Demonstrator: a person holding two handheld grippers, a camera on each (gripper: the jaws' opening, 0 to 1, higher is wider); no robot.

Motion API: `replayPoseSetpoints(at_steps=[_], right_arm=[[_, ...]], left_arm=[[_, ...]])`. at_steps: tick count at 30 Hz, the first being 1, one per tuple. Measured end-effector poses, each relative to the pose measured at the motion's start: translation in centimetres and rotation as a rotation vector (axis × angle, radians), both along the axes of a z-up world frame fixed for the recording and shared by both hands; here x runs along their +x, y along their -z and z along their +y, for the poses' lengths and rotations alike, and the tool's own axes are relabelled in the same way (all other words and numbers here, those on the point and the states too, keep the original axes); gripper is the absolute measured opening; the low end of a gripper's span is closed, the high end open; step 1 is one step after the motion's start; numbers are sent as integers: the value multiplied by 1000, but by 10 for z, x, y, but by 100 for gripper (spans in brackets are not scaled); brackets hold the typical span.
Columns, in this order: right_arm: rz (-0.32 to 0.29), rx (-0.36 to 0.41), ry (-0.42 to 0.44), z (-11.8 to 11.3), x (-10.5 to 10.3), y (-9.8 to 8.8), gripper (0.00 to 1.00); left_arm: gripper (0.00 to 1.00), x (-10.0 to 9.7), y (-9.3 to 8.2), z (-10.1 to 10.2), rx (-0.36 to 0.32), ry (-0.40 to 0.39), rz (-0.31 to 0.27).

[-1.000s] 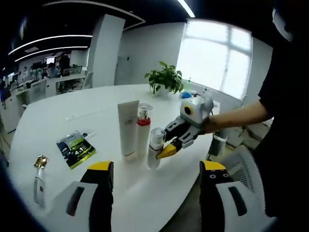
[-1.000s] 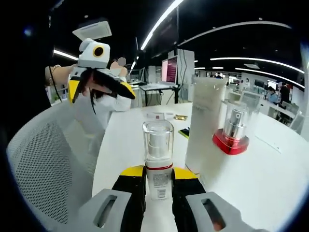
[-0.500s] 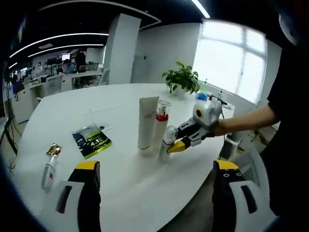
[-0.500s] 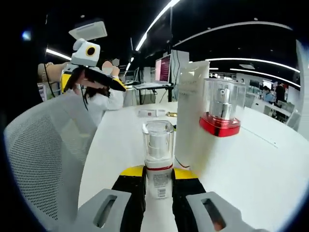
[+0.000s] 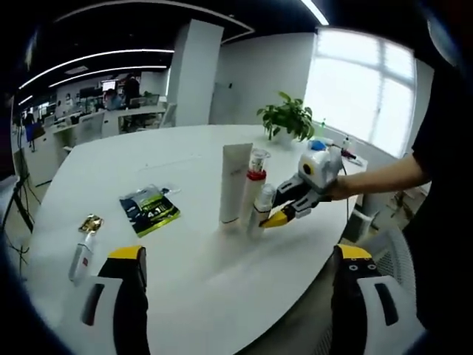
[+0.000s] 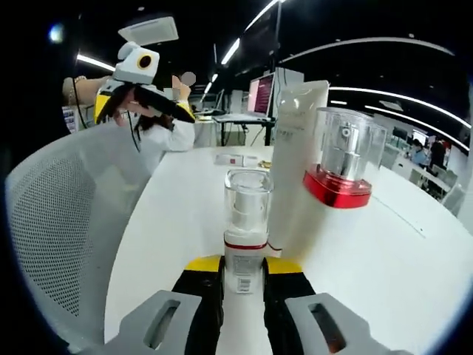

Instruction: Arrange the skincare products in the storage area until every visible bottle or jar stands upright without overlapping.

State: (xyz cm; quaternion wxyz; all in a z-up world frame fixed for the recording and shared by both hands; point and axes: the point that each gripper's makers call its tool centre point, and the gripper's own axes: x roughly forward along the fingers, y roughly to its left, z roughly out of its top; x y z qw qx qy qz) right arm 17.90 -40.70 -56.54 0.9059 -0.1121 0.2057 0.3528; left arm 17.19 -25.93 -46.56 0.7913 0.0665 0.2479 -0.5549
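Potted plant (image 5: 290, 118), mesh chair (image 6: 55, 222)

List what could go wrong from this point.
The right gripper is shut on the small pump bottle, which stands very close to the white tube and the red-collared bottle; a sideways nudge might topple them. The gold-capped tube lies flat near the table edge and could get overlooked.

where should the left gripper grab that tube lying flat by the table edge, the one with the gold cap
Best judged: grip the white tube across its body, just below the gold cap. It lies flat on the table with its long axis running away from the left gripper, so come down from above with the open jaws straddling its narrow width. The dark packet lies apart, leaving both sides free.
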Motion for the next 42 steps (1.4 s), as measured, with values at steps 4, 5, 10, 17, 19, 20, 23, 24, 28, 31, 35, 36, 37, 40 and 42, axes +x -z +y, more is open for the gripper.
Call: replayPoseSetpoints(at_steps=[4, 5, 10, 17, 19, 20, 23, 24, 28, 31, 35, 36, 37, 40, 42], right_arm=[[9, -1, -8, -4, 1, 1, 11], [10, -3, -9, -4, 2, 2, 11], [17, -9, -14, -5, 2, 1, 11], [39, 5, -8, -3, -1, 1, 12], [46, -1, -9, -5, -2, 4, 14], [54, 3, -5, -6, -4, 6, 16], [65, 5, 1, -9, -7, 7, 18], [69, 7, 3, -10, -8, 8, 18], [84, -18, 20, -16, -16, 10, 20], [91, -5, 52, -19, -21, 6, 23], [98, 5, 93, -22, -29, 3, 30], [101, 10, 102, -22, -31, 3, 31], [103, 15, 106, -22, -32, 3, 33], [107, 37, 147, -23, -37, -2, 41], [102, 56, 173, -20, -40, -7, 46]], left_arm=[[96, 2, 3, -4, 2, 2, 4], [96, 2, 3, -5, -2, 3, 3], [96, 1, 3, -10, -7, 7, 5], [96, 1, 6, -5, 1, 2, 12], [96, 1, 7, -4, 4, 0, 13], [96, 1, 7, -4, 4, 0, 14], [96, 1, 6, -4, -1, -2, 13], [96, 1, 6, -4, -2, -3, 13], [96, 2, 7, -2, 1, 0, 12], [96, 3, 8, -1, 1, -1, 13], [96, 3, 7, 2, -2, -3, 11], [96, 3, 6, 2, -3, -3, 11], [96, 4, 6, 3, -4, -4, 11], [95, 5, 8, 6, -3, -8, 10], [95, 6, 9, 9, -3, -10, 11]])
